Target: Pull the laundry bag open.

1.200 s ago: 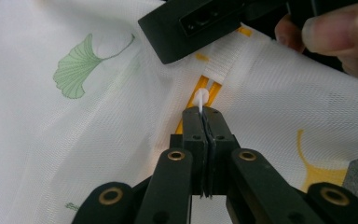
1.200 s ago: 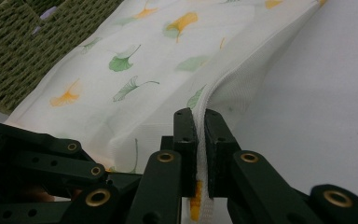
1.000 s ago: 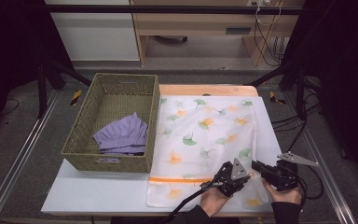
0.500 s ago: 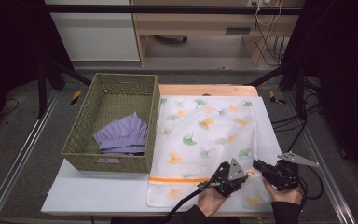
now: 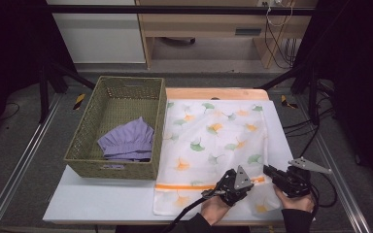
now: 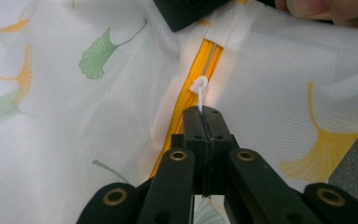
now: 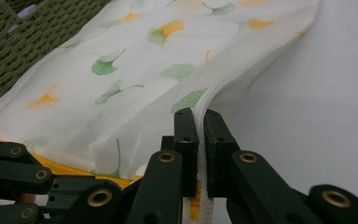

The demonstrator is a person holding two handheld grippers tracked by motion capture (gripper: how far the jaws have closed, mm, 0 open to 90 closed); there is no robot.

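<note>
A white mesh bag [image 5: 213, 141] printed with green and orange leaves lies flat on the table, its orange zipper [image 5: 184, 186] running across the near end. My left gripper [image 5: 250, 181] is over that zipper at the bag's near right. In the left gripper view its jaws [image 6: 205, 114] are shut on the small white zipper pull [image 6: 199, 88] above the orange zipper [image 6: 186, 100]. My right gripper [image 5: 268, 170] is just to the right. Its jaws [image 7: 202, 119] are shut on the bag's right edge [image 7: 219, 91], which lifts in a fold.
A green woven basket [image 5: 114, 170] stands to the left of the bag, touching it, with folded purple cloth [image 5: 128, 141] inside. Bare white table [image 5: 102, 199] shows in front of the basket and to the right of the bag [image 7: 317, 93]. Cables trail off the right side.
</note>
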